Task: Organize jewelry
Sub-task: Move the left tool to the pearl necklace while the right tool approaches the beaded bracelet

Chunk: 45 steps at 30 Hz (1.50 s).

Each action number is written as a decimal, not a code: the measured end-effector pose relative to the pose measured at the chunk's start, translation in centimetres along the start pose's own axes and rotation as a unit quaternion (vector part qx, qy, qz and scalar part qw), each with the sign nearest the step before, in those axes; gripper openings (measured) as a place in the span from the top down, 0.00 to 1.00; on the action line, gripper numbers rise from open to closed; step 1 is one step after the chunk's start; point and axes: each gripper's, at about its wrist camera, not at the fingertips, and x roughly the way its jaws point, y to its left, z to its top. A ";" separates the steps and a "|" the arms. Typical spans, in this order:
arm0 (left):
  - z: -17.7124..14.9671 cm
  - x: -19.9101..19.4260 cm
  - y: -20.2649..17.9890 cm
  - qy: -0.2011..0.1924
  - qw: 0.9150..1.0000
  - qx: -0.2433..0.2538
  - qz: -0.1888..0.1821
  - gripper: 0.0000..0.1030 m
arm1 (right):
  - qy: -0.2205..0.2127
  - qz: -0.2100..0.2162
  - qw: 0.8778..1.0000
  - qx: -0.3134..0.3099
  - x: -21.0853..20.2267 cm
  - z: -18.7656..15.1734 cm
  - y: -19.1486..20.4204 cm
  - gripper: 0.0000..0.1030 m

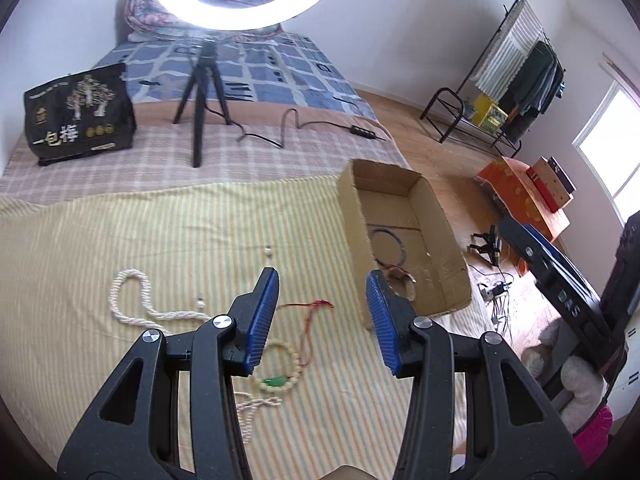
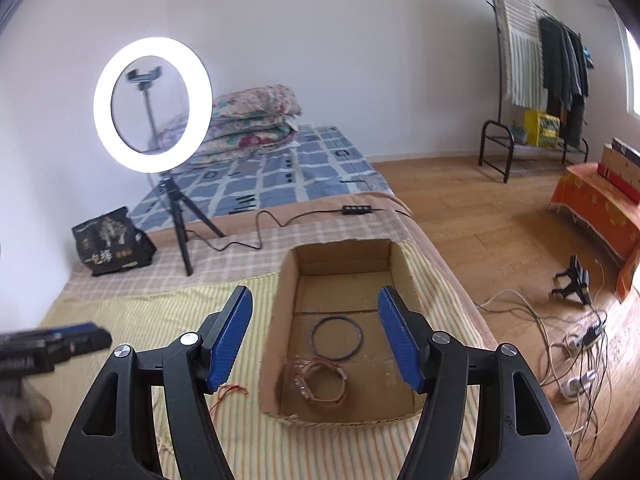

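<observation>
My left gripper is open and empty above the striped bedspread. Below it lie a white bead necklace, a red string, a cream bead bracelet with a green charm and two small pearl pieces. An open cardboard box at the right holds a dark ring and a bracelet. My right gripper is open and empty above that box; the dark ring and a reddish bracelet lie inside. The left gripper shows blurred at the left edge.
A ring light on a tripod and a black snack bag stand further back on the bed, with a cable and controller. Folded quilts lie at the head. Right of the bed: wooden floor, cables, a clothes rack.
</observation>
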 end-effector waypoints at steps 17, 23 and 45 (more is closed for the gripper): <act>0.4 -2.1 12.6 -0.004 0.996 -0.082 0.045 0.55 | 0.105 0.122 0.980 -0.115 1.1 -6.7 10.4 0.37; -1.0 -0.5 15.1 0.031 0.993 -0.107 0.048 0.55 | 0.161 0.163 0.963 -0.142 2.8 -9.2 12.7 0.37; -2.5 8.0 21.4 0.121 0.970 -0.168 0.126 0.65 | 0.273 0.201 0.925 -0.171 8.7 -14.1 15.5 0.72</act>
